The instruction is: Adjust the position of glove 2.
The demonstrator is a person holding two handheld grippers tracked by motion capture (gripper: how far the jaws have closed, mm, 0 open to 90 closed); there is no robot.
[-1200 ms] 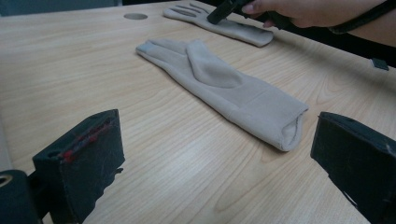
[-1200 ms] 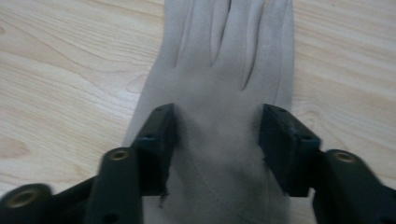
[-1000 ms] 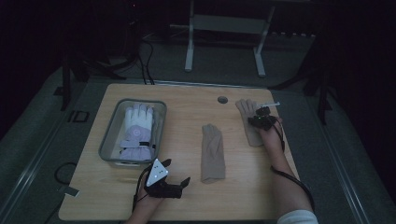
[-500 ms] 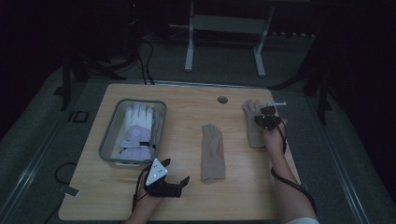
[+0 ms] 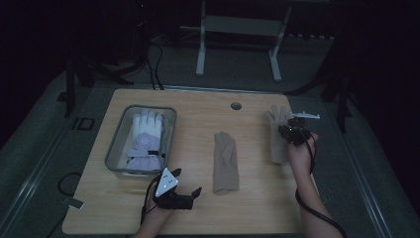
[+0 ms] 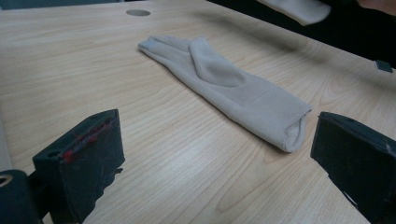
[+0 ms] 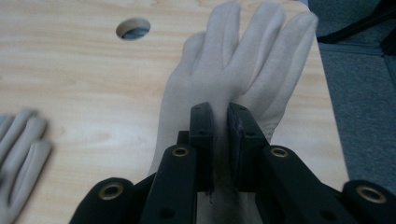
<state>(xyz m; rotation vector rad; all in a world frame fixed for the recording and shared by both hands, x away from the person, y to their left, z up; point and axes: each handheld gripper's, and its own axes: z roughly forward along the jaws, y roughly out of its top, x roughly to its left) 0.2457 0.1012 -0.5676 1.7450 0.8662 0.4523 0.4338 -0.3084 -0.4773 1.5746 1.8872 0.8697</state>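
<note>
A beige glove [image 5: 276,148] lies at the right of the wooden table [image 5: 198,119], fingers pointing away. My right gripper [image 5: 291,130] is shut on it, and in the right gripper view the jaws [image 7: 220,112] pinch the fabric below the glove's fingers [image 7: 233,60]. The glove's cuff end [image 6: 299,9] hangs above the table. A second beige glove [image 5: 225,161] lies flat mid-table. My left gripper [image 5: 188,182] rests near the front edge, open, with this glove [image 6: 224,86] ahead of its jaws [image 6: 215,154].
A clear bin [image 5: 115,148] at the left holds a white and lavender glove [image 5: 143,139]. A round hole [image 5: 236,105] sits in the table near its far edge. A small dark piece [image 6: 384,65] lies on the table's right side.
My right gripper has risen and drifted right and nearer the person, taking the right glove with it. The left gripper has stayed still.
</note>
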